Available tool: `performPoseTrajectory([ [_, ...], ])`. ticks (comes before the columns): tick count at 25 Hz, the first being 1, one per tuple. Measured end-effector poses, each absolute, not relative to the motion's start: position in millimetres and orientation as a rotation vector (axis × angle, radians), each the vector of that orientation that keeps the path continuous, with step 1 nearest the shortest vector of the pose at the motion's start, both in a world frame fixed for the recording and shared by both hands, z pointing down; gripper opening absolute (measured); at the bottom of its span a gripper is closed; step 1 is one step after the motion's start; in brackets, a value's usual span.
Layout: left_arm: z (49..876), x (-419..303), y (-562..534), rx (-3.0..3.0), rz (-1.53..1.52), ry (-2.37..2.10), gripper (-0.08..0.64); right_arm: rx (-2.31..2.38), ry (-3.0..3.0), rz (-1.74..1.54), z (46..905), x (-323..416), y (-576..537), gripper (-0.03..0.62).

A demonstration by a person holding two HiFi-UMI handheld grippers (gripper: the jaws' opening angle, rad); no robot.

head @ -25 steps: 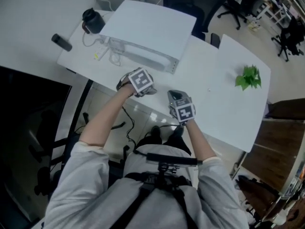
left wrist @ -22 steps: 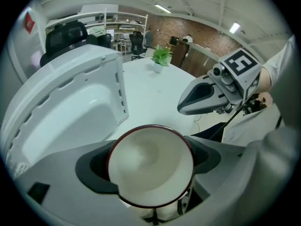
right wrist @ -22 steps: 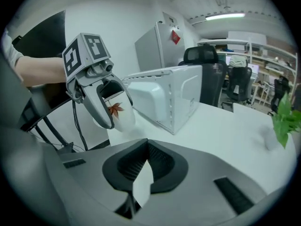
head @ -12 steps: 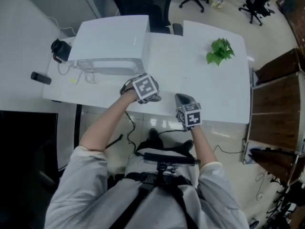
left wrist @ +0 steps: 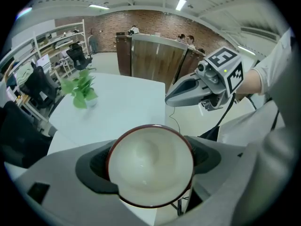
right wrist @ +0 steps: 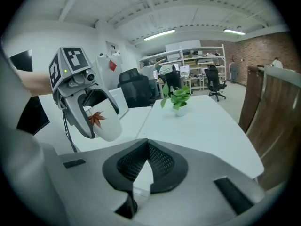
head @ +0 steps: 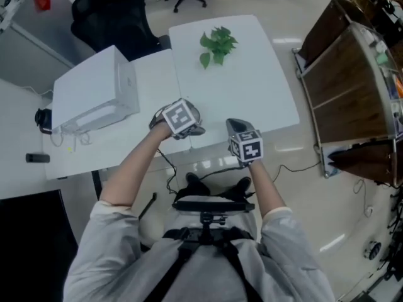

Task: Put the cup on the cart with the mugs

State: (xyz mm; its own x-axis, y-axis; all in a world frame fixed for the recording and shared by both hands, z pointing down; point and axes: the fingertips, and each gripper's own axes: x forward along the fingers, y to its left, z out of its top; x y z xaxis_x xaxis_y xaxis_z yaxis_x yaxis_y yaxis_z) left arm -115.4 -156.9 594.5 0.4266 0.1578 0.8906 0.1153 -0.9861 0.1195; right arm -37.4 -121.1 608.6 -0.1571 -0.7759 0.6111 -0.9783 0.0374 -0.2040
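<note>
The cup (left wrist: 150, 166) sits clamped between the jaws of the left gripper (head: 192, 128), which stand wide apart with their dark pads pressed on its opposite sides. It is carried in the air over the near edge of the white table (head: 252, 80), in front of the person's body. In the left gripper view its round mouth faces straight back at the camera, so its long axis runs along the jaws and its base points away from the gripper. The right gripper view shows the cup tipped on a slant, mouth toward the upper left and rounded base toward the lower right. It is a smooth, glossy white ceramic cup with a thin dark red rim, a plain pale inside that narrows toward the bottom, and a red maple leaf printed on its outer wall. No handle shows in any view. The right gripper (right wrist: 147, 144) is held just beside the left one, its ribbed black pads closed tip to tip with nothing between them. Farther across the matte table top stands a small leafy potted plant (head: 217, 41), and a white box-shaped machine (head: 94, 99) rests on the adjoining table to the left. A brown wood-panelled unit (head: 337, 74) in a metal frame stands on the shiny floor, well apart to the right.
</note>
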Motion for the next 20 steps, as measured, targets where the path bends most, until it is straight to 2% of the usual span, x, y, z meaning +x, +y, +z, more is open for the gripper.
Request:
performPoseTrajectory([
  [4,593.9,-51.6,-123.4,2.620,1.725,0.323,0.436,1.858,-1.944,0.846,603.7,31.8,-82.2,0.008],
  [10,581.3,61.0,-59.9,2.677,1.678,0.488,0.436,1.988,-1.866,0.854,597.9,134.9,-15.6,0.008],
  [20,565.7,218.7,42.7,2.748,1.724,0.860,0.436,2.247,-1.667,0.883,579.1,271.3,96.5,0.008],
])
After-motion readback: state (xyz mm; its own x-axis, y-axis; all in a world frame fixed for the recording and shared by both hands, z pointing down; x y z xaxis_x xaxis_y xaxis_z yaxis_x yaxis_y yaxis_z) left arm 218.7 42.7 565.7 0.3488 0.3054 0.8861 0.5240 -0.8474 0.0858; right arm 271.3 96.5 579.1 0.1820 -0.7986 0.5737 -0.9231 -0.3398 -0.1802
